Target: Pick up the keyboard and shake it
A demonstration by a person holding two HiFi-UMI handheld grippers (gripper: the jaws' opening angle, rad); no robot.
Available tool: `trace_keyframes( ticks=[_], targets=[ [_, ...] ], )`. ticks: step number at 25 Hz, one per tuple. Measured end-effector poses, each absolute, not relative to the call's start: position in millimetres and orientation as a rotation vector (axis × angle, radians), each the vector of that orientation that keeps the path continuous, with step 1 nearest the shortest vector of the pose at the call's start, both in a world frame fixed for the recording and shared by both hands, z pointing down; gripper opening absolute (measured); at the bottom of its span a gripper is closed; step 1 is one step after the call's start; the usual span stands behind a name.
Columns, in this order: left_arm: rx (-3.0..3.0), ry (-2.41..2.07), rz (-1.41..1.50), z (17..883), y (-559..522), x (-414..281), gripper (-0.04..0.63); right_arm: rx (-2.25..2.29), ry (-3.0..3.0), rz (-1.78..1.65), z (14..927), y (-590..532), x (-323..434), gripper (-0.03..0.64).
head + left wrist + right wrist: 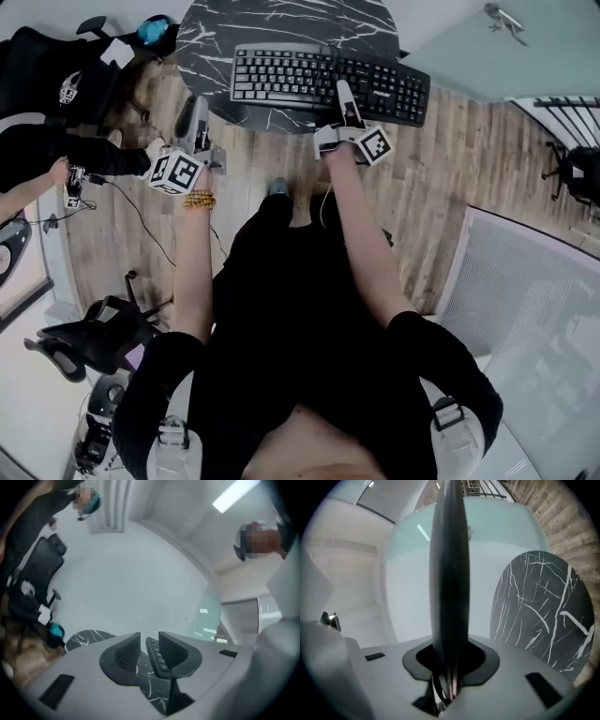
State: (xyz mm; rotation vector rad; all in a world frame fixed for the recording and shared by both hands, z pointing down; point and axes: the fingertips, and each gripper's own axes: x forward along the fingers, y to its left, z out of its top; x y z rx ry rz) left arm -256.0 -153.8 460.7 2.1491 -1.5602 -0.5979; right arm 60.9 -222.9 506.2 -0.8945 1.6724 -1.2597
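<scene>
A black keyboard (328, 82) lies across the near rim of a round black marble table (281, 23); whether it is lifted off the top I cannot tell. My right gripper (345, 98) is shut on the middle of its front edge. In the right gripper view the keyboard (449, 573) stands as a dark slab edge-on between the jaws of the right gripper (449, 660). My left gripper (192, 117) hangs left of the keyboard, off it, beside the table's left rim. Its jaws stand apart with nothing pinched in the left gripper (149, 651); the keyboard's end (157, 660) shows beyond them.
A black office chair (56, 75) and a person's arm (33, 187) are at the left, with a cable (141, 220) on the wooden floor. Another chair (84, 333) stands lower left. A white panel (525, 309) is at the right.
</scene>
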Motion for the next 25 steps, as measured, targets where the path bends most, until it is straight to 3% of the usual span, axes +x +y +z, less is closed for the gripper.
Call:
trace_keyframes(
  ticks=[3,10,25],
  targets=[
    [2.389,-1.656,-0.292,442.7,-147.8,-206.5,0.11,-0.908,1.738,-1.256,506.6,-219.1,49.8,0.093],
    [2.503,-1.822,0.012,425.9,-144.4,-140.1,0.085,-0.895,1.663,-1.306,518.1,-201.1,27.9,0.092],
    [2.456,-1.798,0.163,458.6,-156.8,-111.0,0.058,-0.932,1.657,-1.307,527.9,-194.7,17.0,0.089]
  ],
)
